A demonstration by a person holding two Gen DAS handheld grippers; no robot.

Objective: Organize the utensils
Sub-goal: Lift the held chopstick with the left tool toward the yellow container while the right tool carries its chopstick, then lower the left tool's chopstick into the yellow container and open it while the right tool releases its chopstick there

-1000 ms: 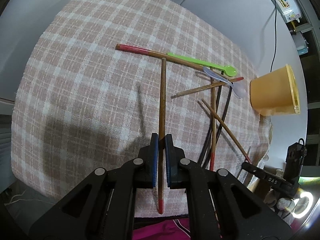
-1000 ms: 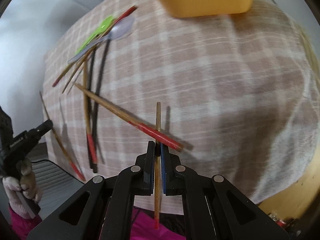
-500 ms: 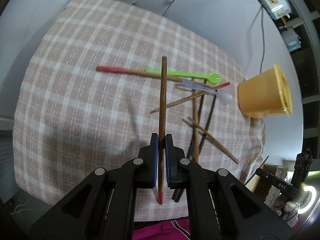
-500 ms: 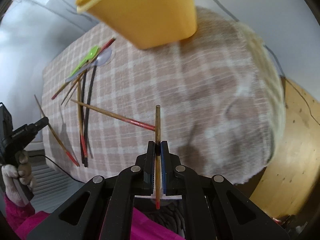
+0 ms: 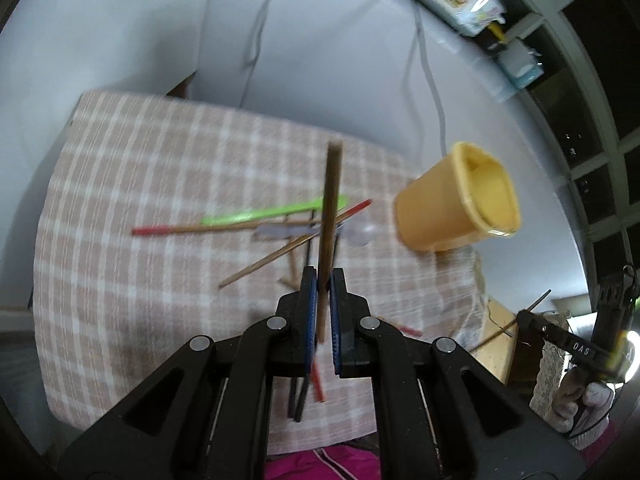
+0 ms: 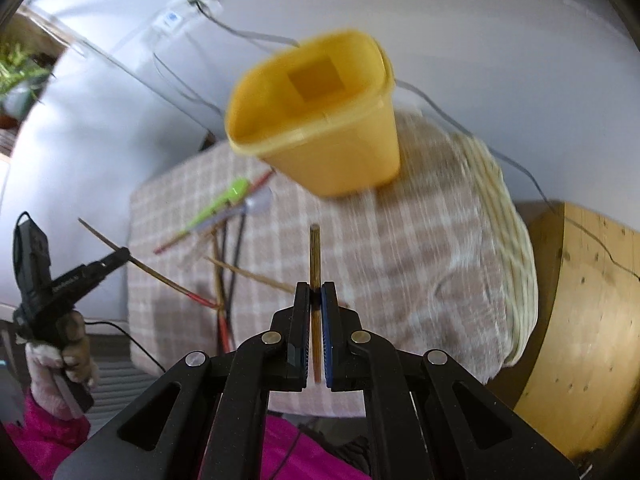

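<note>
My left gripper [image 5: 323, 276] is shut on a dark wooden chopstick [image 5: 330, 208], held well above the checked cloth. My right gripper [image 6: 315, 290] is shut on a lighter wooden chopstick [image 6: 315, 256], whose tip points toward the yellow cup [image 6: 320, 120]; the cup's empty mouth faces the camera. In the left wrist view the cup [image 5: 456, 208] stands at the table's right end. A pile lies beside it on the cloth: a green spoon [image 5: 272, 210], a clear spoon [image 5: 352, 234], red-tipped chopsticks [image 5: 188, 229] and black chopsticks [image 5: 300, 396].
The checked cloth [image 5: 132, 216] covers the table, which stands against a white wall with hanging cables [image 5: 430, 80]. A wooden surface [image 6: 580, 320] lies past the table's right end. The left gripper also shows in the right wrist view [image 6: 120, 256] at the left.
Both grippers have risen and tilted up, each keeping its chopstick. The right gripper has swung so the cup's open mouth now faces it. The table looks farther away in the left wrist view.
</note>
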